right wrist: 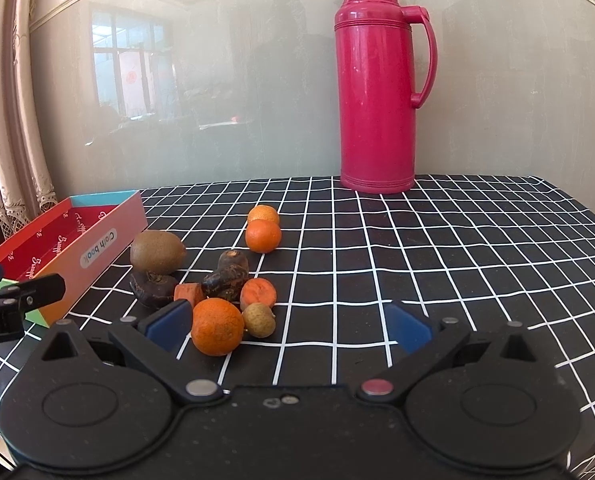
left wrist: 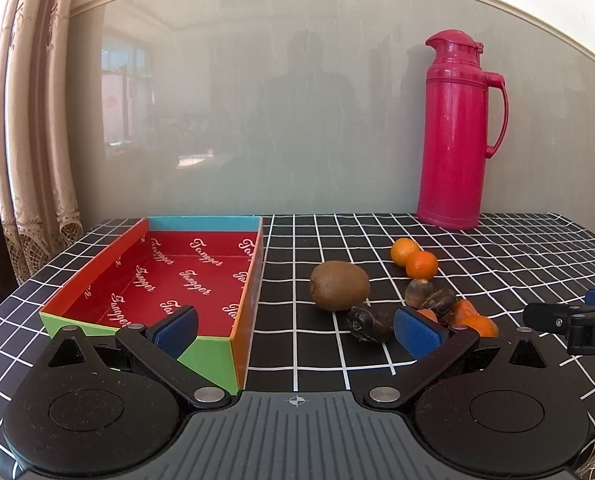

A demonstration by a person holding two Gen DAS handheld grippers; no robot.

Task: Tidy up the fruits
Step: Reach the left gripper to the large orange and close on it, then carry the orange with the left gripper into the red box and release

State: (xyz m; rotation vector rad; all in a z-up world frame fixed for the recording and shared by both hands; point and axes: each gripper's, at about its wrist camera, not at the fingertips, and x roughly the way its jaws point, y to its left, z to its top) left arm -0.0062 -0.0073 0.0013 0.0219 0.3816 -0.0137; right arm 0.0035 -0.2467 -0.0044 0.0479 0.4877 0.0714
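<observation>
Bare cloth [right wrist: 437, 264] right of the fruit cluster [right wrist: 217, 296]; box [right wrist: 97, 256] walls its left.

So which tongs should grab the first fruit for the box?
Right tongs, probably: open, with the large orange mandarin just ahead beside the left pad. Left tongs, also open, sit nearer the empty red-lined cardboard box.

- Worktop [right wrist: 457, 264]: black cloth with a white grid.
- Thermos [right wrist: 375, 88]: magenta-pink.
- Box [left wrist: 97, 256]: red inside with white script, blue, orange and green walls.
- Kiwi [right wrist: 157, 252]: brown.
- Mandarins [right wrist: 217, 326]: orange.
- Claw pads [right wrist: 169, 322]: blue.
</observation>
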